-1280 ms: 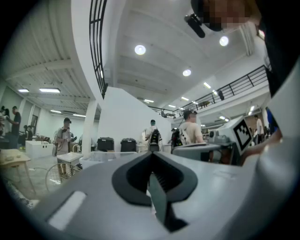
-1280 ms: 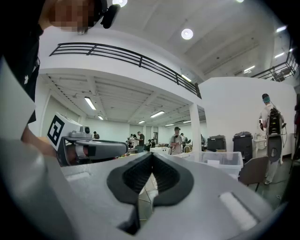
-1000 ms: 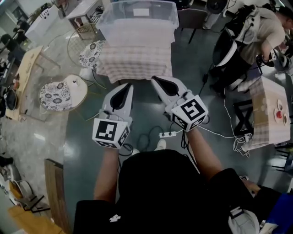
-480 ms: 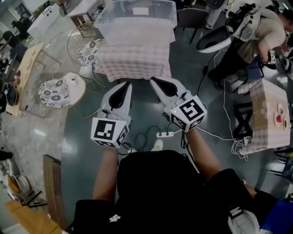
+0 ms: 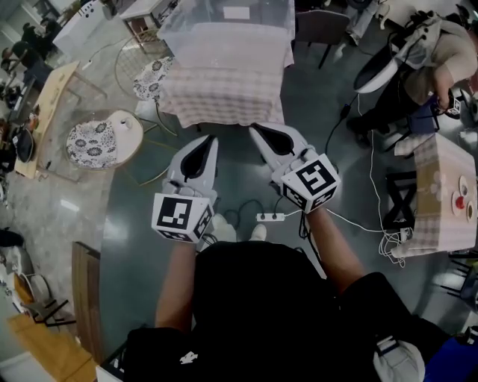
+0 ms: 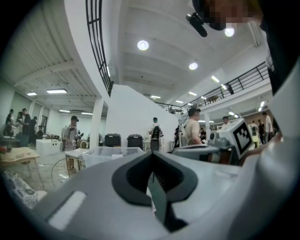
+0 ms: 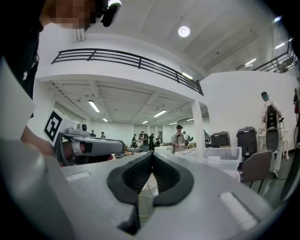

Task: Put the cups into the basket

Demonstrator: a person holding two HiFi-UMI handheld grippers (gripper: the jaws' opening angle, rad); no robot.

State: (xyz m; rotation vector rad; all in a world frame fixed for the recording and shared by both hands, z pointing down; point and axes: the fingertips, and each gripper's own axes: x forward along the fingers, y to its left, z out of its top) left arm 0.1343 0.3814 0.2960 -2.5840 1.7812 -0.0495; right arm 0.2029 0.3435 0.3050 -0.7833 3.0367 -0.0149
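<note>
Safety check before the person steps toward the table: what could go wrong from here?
1. A power strip and a cable lie on the floor close to the person's shoes; a step forward might catch them.
2. The left gripper and the right gripper are both shut and empty; they would need opening before grasping anything.

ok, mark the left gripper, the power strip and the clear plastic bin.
left gripper (image 5: 210,139), head view, closed jaw tips.
power strip (image 5: 270,217), head view, its middle.
clear plastic bin (image 5: 196,13), head view, front wall.
</note>
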